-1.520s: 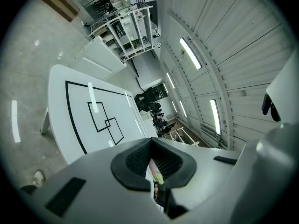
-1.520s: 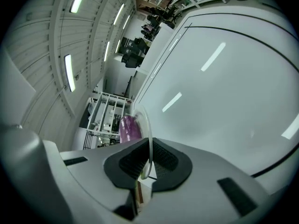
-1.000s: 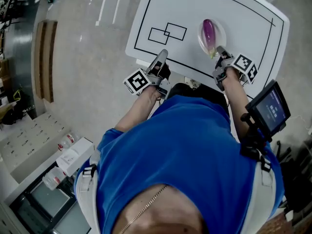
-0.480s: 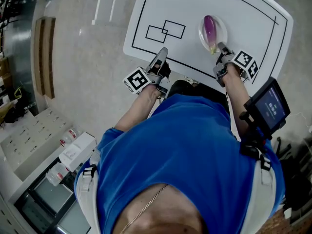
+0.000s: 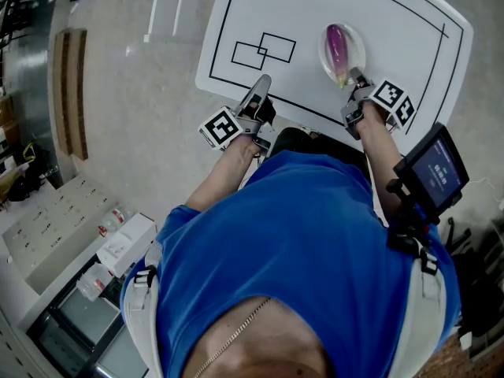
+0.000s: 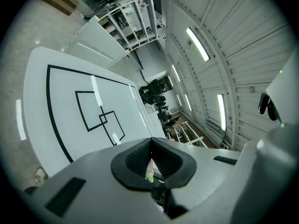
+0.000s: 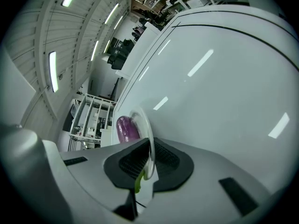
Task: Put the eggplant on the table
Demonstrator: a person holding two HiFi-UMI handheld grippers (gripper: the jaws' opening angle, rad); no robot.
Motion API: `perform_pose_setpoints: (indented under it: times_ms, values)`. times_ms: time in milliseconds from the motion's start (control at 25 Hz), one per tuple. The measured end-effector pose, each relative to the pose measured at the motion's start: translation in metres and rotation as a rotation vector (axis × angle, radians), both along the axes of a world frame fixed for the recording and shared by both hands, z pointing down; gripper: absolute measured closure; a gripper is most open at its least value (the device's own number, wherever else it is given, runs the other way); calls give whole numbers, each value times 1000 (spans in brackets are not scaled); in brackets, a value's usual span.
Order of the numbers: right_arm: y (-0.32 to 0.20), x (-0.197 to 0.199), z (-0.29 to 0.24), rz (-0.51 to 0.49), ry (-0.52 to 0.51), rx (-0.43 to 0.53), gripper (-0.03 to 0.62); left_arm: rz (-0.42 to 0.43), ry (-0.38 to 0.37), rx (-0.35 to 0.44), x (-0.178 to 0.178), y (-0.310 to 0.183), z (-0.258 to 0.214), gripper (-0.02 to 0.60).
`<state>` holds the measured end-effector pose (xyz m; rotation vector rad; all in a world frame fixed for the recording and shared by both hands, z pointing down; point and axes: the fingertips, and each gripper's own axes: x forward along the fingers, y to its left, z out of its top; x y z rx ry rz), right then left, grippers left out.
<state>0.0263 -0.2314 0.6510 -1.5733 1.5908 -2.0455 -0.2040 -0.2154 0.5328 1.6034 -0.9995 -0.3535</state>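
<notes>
Eggplant lies on plate gripped by right tongs

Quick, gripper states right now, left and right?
Left gripper: jaws closed, nothing held.
Right gripper: jaws closed on the plate rim.

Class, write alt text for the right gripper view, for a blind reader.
The right gripper is shut on the rim of a white plate holding a purple eggplant. Beyond lies a white table with black border lines.
</notes>
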Motion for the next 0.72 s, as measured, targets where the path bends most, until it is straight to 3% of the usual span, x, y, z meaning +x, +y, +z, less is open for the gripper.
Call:
perform_pose_setpoints:
  times_ms: [280,440,720]
  values:
    - [2,1,5,-21,41,-25,577,-3,2,1,-1,-1,0,574]
    - [2,2,6,-29,70,-33,576,-18,42,-5,2,-2,-2,574]
    - [2,3,8,-60,127,-29,533,-6,7,5,-2,-2,0,574]
